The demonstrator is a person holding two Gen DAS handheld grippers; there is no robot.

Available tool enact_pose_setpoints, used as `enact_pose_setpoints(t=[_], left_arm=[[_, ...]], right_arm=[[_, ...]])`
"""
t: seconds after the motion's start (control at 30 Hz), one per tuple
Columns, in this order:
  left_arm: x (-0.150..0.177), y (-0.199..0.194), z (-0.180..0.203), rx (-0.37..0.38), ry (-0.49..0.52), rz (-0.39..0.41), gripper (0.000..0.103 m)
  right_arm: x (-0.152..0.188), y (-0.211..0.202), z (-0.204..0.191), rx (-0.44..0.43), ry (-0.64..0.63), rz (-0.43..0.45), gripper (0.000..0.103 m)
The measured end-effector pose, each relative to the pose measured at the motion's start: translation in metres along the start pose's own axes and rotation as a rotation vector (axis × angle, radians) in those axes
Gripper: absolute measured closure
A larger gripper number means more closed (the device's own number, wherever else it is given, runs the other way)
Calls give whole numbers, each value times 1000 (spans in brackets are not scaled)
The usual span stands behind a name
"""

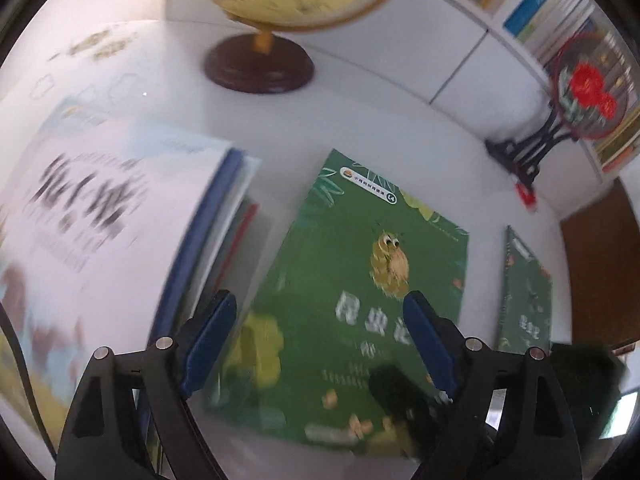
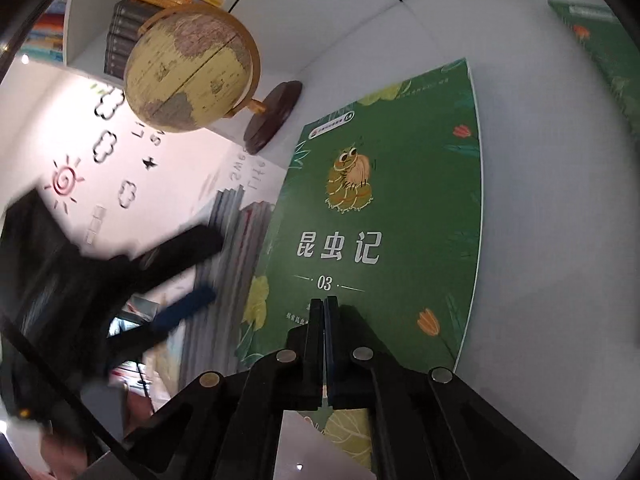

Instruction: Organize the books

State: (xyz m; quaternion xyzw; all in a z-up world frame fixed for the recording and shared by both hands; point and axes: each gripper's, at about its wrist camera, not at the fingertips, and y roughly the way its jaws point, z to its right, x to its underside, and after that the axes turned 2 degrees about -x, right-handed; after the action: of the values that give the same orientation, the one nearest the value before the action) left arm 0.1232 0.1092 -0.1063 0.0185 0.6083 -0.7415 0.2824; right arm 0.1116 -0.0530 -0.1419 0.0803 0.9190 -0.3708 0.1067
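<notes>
Green book [image 2: 384, 216]: lying flat on the white worktop [image 2: 540, 240], directly ahead of the right claw [image 2: 325, 304].
Stack of books [image 1: 120, 240]: left of the left claw [image 1: 320, 316].
Right claw: fully closed, nothing gripped.
Left claw: spread wide, empty, over the book's near edge.
Step advice: the near edge is best pinched squarely, then the book lifted onto the stack.
Writing: "昆虫记", "03", "L4" badge.
Globe [image 2: 188, 68]: well beyond.

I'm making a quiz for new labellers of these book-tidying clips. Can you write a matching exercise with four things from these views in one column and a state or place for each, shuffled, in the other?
Things:
1. left gripper
2. right gripper
3. globe
4. green book numbered 03

States or places:
A. lying flat on the white tabletop
B. jaws wide open, nothing between them
C. standing on a dark round base
D. jaws shut, over the book's lower edge

Pairs: 1-B, 2-D, 3-C, 4-A
</notes>
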Motion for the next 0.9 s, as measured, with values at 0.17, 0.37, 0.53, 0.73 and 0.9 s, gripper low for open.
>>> enact_pose_setpoints(t=[0.17,0.37,0.53,0.73,0.9], left_arm=[[-10,23,11,-64,71,-68,19],[-1,27,20,-86,159,-83,13],[5,29,28,-21,192,-108,9],[10,36,30,-94,148,-118,6],[11,34,32,-36,144,-146,3]], right_arm=[[-1,-6,-10,101,-53,7,103],[-8,-33,-5,245,-61,46,99],[-15,-63,31,224,9,93,68],[-15,-62,33,184,-30,79,66],[-13,-61,38,79,10,63,54]])
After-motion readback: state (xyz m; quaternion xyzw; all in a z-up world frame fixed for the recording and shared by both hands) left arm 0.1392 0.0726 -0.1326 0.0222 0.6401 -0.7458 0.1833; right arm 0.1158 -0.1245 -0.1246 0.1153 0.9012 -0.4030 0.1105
